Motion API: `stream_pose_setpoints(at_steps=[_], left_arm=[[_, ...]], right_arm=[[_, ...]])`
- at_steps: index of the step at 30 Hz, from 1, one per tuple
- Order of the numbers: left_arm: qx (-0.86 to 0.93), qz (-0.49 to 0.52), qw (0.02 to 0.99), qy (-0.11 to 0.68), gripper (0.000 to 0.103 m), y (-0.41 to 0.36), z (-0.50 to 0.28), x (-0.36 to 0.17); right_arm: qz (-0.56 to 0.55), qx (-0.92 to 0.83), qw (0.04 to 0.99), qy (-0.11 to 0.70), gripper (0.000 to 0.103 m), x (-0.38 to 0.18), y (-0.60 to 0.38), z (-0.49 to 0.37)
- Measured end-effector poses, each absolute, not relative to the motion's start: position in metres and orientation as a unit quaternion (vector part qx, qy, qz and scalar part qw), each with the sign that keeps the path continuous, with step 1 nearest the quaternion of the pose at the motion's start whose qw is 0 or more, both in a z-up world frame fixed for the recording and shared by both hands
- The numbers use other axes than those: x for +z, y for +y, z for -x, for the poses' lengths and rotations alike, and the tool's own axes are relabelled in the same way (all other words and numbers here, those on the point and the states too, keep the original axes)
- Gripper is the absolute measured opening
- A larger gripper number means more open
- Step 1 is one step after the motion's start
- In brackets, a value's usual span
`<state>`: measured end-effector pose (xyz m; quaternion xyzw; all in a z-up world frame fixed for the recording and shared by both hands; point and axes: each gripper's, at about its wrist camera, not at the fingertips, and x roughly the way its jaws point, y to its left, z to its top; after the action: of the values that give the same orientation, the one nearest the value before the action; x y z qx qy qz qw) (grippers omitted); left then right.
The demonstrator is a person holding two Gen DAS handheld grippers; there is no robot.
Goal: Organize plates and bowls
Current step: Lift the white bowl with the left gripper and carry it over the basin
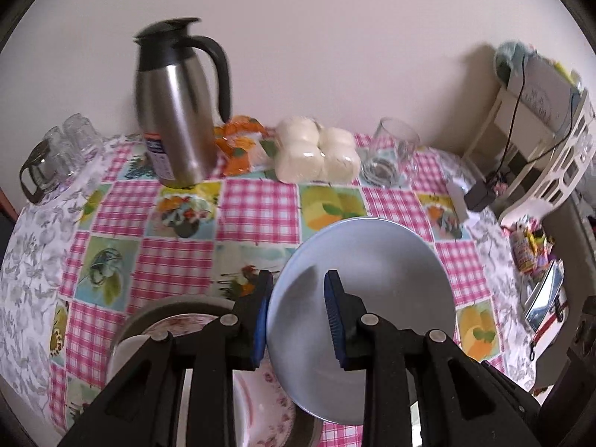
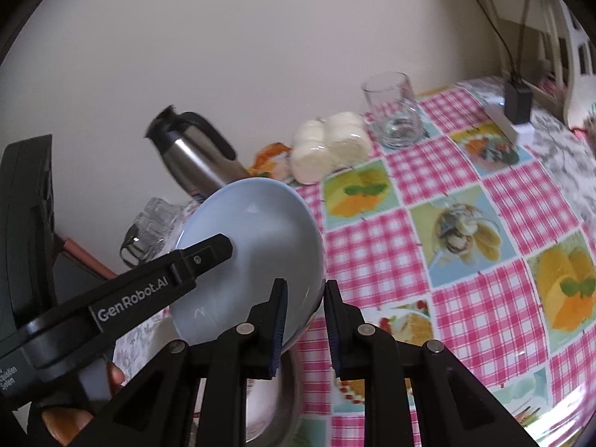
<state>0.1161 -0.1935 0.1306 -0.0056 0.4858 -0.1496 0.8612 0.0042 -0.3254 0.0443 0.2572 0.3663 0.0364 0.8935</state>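
Pink checked tablecloth covers the table. Both grippers pinch one pale blue plate: left gripper on its left rim, right gripper on its right rim. Flowered plates lie below. Far left stands a steel jug.

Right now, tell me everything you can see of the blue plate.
The blue plate is plain pale blue, round, glossy like glazed ceramic, with a shallow well and raised rim, and looks empty. It is tilted steeply above the checked tablecloth, not lying flat. The left claw pinches its rim on one side and the right claw grips the opposite edge. Below it sits a floral plate in a metal bowl; whether they touch is unclear.
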Motion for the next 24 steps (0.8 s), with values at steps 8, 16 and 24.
stream_pose_setpoints(at_steps=[8,16,24], left_arm=[[-0.123,0.031,0.879,0.460,0.028,-0.144,-0.103,0.150],[-0.092,0.061,0.888,0.447,0.028,-0.093,-0.092,0.157],[-0.079,0.090,0.887,0.446,0.028,-0.058,-0.082,0.155]], right_arm=[[-0.225,0.075,0.903,0.358,0.021,0.064,-0.284,-0.005],[-0.195,0.113,0.903,0.365,0.021,0.072,-0.238,-0.006],[-0.169,0.132,0.903,0.372,0.021,0.076,-0.204,-0.004]])
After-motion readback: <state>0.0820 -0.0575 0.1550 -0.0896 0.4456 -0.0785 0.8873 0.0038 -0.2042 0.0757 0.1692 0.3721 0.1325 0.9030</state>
